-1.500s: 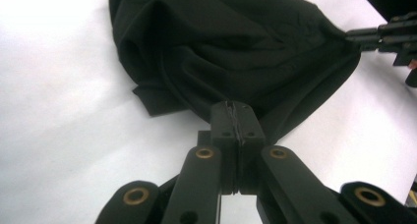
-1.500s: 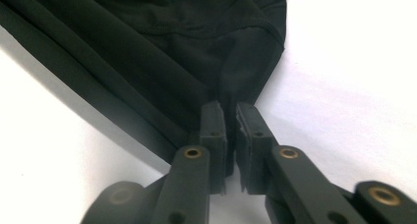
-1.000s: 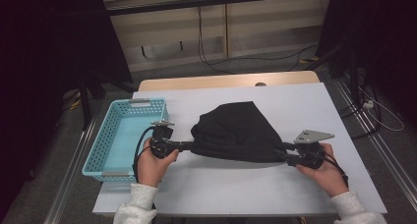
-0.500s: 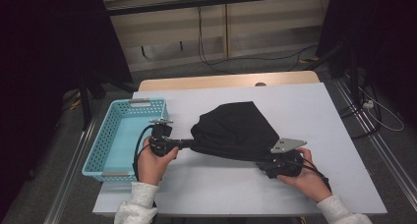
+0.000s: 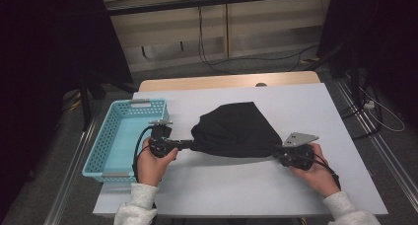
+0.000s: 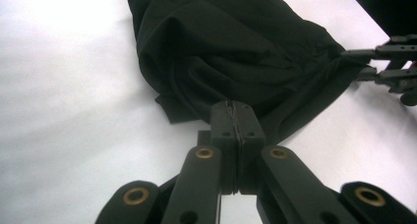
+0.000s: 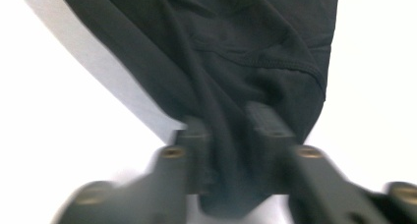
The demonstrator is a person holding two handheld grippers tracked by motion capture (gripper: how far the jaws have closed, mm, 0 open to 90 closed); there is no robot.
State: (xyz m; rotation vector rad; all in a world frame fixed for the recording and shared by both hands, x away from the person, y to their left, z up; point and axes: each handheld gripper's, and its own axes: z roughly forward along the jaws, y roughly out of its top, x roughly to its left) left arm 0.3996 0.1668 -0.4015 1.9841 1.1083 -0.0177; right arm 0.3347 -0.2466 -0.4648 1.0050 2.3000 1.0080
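- A black cloth (image 5: 234,131) lies bunched in the middle of the white tabletop (image 5: 315,106), stretched between the two hand-held grippers.
- The left hand-held gripper (image 5: 186,144) sits at the cloth's left edge; in the left gripper view its jaws are pressed together on a fold of the cloth's (image 6: 236,52) near hem, and the fabric spreads away beyond the left hand-held gripper's (image 6: 236,117) tips.
- The right hand-held gripper (image 5: 279,153) meets the cloth's lower right corner; in the right gripper view the right hand-held gripper's (image 7: 231,121) jaws pinch a thick gathered bundle of the cloth (image 7: 216,47), which runs between them and hangs past their base. That view is somewhat blurred.
- In the left gripper view the right hand-held gripper (image 6: 351,62) shows at the far right, touching the cloth's pulled-out corner.
- A light blue basket (image 5: 106,141) stands at the tabletop's left edge, just beside the left hand (image 5: 153,163) and apart from the cloth.
- The right hand (image 5: 315,168) rests near the tabletop's front right.
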